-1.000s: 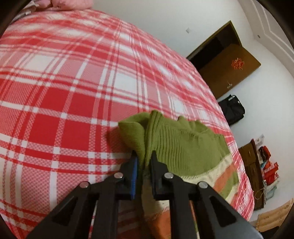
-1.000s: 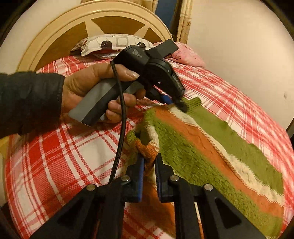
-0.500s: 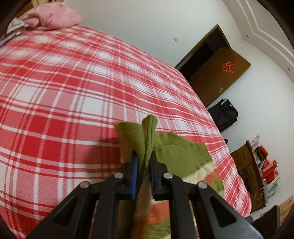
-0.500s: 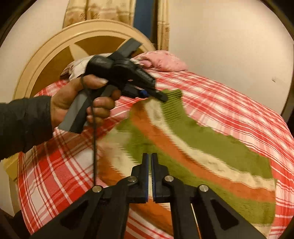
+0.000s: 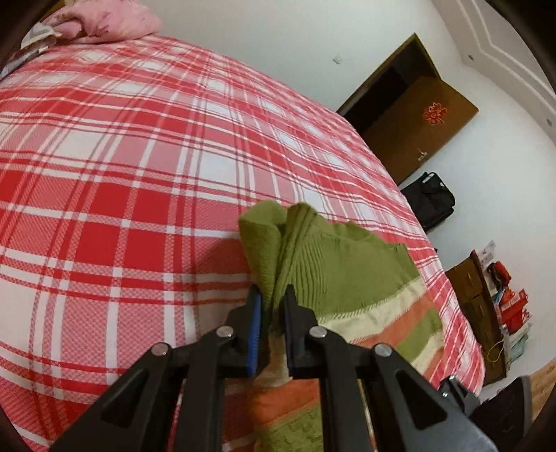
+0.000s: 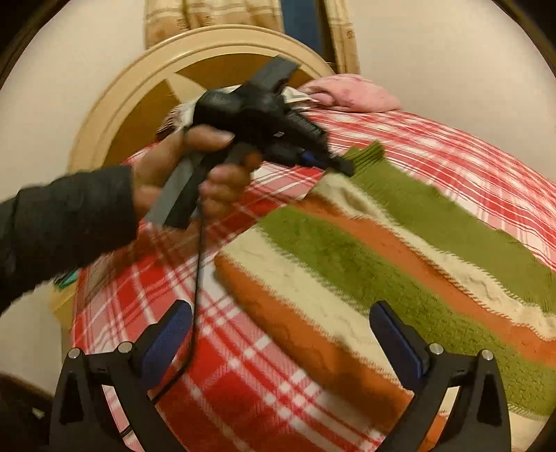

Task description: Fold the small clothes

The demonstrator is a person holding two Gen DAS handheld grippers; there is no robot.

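Observation:
A small knitted sweater (image 6: 382, 250) with green, cream and orange stripes lies spread on the red plaid bed (image 6: 243, 375). My left gripper (image 5: 272, 295) is shut on its bunched green ribbed edge (image 5: 295, 243), holding that edge slightly off the bedspread. In the right wrist view a person's hand (image 6: 194, 167) in a dark sleeve holds the left gripper (image 6: 344, 167) at the sweater's far corner. My right gripper (image 6: 280, 309) hovers over the near orange and cream stripes. Its jaws are opening wide, and the pads touch nothing.
A pink pillow (image 5: 104, 21) and a round headboard (image 6: 139, 87) mark the head of the bed. A cable (image 6: 198, 278) hangs from the left gripper's handle. Past the bed's far edge are a brown door (image 5: 417, 118), a black bag (image 5: 431, 201) and a cluttered shelf (image 5: 486, 295).
My right gripper let go of the sweater's bunched corner, shut briefly on nothing, then opened wide. The sweater now lies flatter. My left gripper still holds the green edge.

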